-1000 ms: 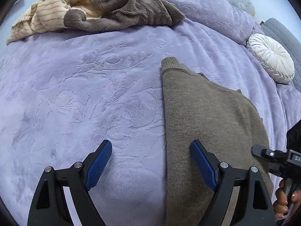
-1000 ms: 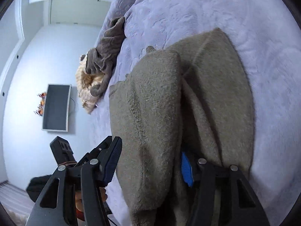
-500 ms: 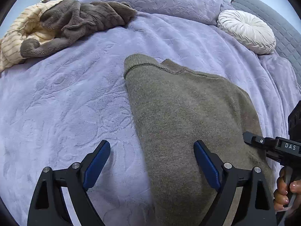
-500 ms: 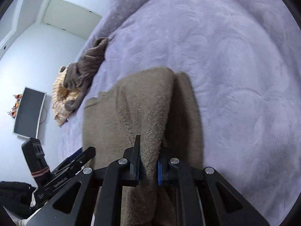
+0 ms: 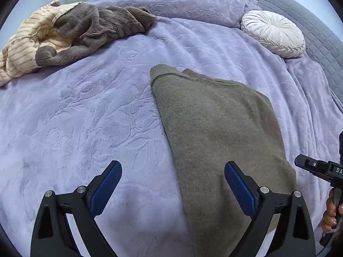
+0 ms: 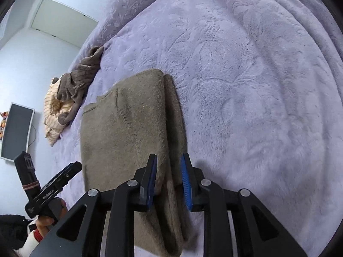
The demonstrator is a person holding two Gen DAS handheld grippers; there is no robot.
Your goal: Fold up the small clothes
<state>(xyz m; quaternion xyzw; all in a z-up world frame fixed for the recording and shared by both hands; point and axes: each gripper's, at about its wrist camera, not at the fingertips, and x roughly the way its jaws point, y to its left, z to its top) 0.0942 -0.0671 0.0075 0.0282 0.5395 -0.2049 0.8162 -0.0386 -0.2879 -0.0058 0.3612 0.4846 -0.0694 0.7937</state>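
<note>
The olive knit garment is seen lying folded on the lilac bed, its long axis running from the bottom of the left wrist frame toward the centre. Its right-hand folded edge is straddled by the right hand-held gripper, whose jaws have just been opening slightly and are judged slack rather than clamped (fabric is between them). The left hand-held gripper is held wide apart and empty over the garment's left edge. The knit looks fuzzy and thick; the bed cover is plush and embossed.
</note>
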